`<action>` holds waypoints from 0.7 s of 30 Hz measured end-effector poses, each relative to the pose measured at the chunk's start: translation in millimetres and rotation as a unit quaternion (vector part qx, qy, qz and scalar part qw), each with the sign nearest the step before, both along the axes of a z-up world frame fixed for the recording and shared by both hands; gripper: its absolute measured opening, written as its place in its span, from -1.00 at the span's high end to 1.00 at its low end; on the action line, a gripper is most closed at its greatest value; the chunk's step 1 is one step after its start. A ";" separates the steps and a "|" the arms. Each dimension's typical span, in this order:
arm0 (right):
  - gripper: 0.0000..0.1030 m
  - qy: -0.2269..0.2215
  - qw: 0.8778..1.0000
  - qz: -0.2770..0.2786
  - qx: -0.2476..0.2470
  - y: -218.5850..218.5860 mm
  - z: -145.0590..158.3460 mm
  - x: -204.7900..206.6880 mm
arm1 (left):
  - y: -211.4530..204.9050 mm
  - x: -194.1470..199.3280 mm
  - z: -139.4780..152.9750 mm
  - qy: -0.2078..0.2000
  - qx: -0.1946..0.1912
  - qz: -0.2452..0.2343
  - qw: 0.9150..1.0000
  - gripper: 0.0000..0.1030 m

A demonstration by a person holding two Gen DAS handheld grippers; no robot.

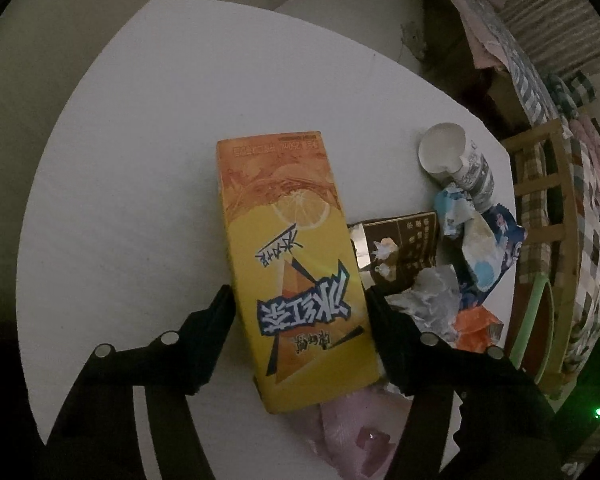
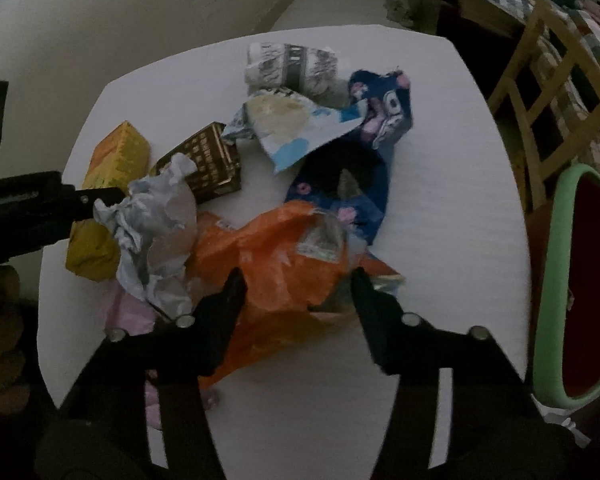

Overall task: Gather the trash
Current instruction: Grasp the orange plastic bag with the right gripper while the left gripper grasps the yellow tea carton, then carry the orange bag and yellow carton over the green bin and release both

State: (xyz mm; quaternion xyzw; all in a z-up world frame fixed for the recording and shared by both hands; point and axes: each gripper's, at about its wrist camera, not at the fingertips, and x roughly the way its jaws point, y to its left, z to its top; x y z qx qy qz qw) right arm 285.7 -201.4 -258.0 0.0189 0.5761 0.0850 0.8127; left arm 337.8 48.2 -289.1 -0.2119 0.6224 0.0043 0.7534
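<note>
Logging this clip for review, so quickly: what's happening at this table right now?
A person is clearing litter off a white table, a gripper in each hand. The left gripper straddles a yellow drink carton with both fingers against its sides. The right gripper is down over an orange wrapper, fingers on either side of it. A paper cup, a brown box, crumpled paper and a blue wrapper lie untouched. A green-rimmed bin stands beside the table.
</note>
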 end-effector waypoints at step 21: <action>0.11 -0.041 0.999 0.001 -0.012 -18.6 43.6 -39.5 | 37.9 -58.6 54.6 -0.061 0.077 -0.012 0.995 -0.17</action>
